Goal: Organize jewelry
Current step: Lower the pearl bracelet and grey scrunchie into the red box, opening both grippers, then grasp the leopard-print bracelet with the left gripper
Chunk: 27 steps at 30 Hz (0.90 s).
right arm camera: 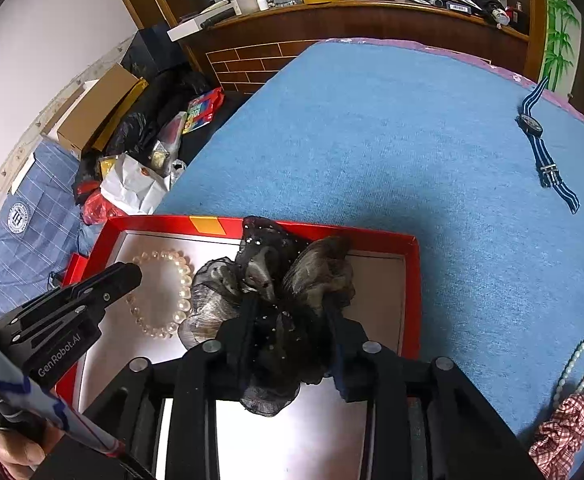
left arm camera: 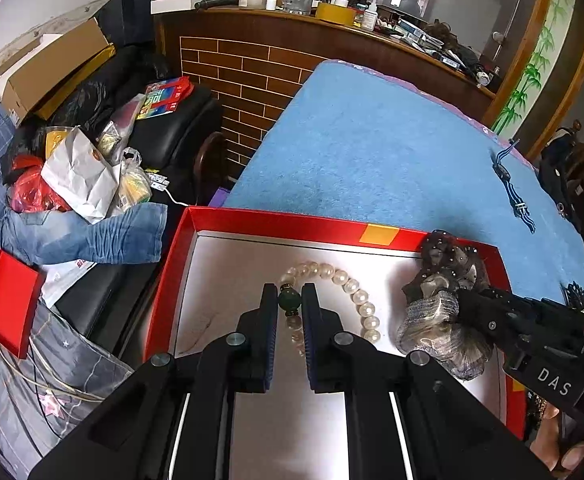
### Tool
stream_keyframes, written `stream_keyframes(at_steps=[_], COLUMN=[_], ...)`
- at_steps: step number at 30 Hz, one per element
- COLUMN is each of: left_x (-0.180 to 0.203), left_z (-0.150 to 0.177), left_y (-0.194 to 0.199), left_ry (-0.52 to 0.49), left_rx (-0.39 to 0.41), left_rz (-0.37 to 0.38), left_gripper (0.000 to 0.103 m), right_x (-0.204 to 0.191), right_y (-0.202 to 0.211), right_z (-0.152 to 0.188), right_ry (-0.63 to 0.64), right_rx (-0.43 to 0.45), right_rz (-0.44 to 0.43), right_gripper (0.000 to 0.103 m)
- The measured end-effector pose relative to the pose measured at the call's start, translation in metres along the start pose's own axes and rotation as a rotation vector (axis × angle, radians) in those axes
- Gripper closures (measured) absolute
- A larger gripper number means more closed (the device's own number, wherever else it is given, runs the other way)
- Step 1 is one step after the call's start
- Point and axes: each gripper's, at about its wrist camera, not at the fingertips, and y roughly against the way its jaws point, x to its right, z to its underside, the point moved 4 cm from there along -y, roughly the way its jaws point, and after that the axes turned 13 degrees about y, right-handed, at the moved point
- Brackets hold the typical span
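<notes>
- Step in hand, as I judge it: laying two pieces down in the red box (left arm camera: 276,216), which sits at the near edge of the blue tabletop (left arm camera: 372,140)
- Left tongs (left arm camera: 290,300) are pressed nearly together, pinching the green bead (left arm camera: 290,301) of the pearl bracelet (left arm camera: 356,292); the bracelet's loop lies on the box's silver floor, left side
- Right tongs (right arm camera: 292,320) hold the dark gauze bow (right arm camera: 276,280) between the fingers, over the right side of the box; the fabric hides the pads, so whether they press on it I cannot tell
- The bow's lower frill seems to rest on the floor, just beside the pearls
- Next move likely calls for spreading both tongs and lifting clear without snagging gauze or string
- A striped watch (right arm camera: 540,140), a second bead string (right arm camera: 580,364) and a checked scrunchie (right arm camera: 564,428) wait on the tabletop, outside the box
</notes>
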Motion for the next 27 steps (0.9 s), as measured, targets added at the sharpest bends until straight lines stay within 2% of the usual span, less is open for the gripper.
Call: stream_keyframes(at_steps=[2, 4, 8, 18, 22, 27], left_x=[-0.001, -0.001, -0.001, 0.017, 0.025, 0.052], left_z=[0.000, -0.001, -0.002, 0.011, 0.023, 0.049], left_y=[0.001, 0.005, 0.016, 0.059, 0.076, 0.099], left_ry=[0.002, 0.001, 0.008, -0.005, -0.013, -0.054], left_rx=[0.008, 0.011, 0.032, 0.092, 0.107, 0.131], left_rz=[-0.006, 0.001, 0.005, 0.026, 0.046, 0.098], left_gripper=[0.092, 0.092, 0.081, 0.078, 0.077, 0.074], right_x=[-0.001, -0.001, -0.001, -0.003, 0.004, 0.020], right_y=[0.000, 0.001, 0.011, 0.051, 0.076, 0.110], right_z=[0.000, 0.000, 0.003, 0.017, 0.032, 0.067], right_ry=[0.003, 0.005, 0.009, 0.008, -0.008, -0.048], right_rx=[0.002, 0.004, 0.015, 0.083, 0.120, 0.179], right_rz=[0.005, 0.005, -0.001, -0.025, -0.037, -0.049], right_gripper=[0.061, 0.051, 0.051, 0.048, 0.048, 0.047])
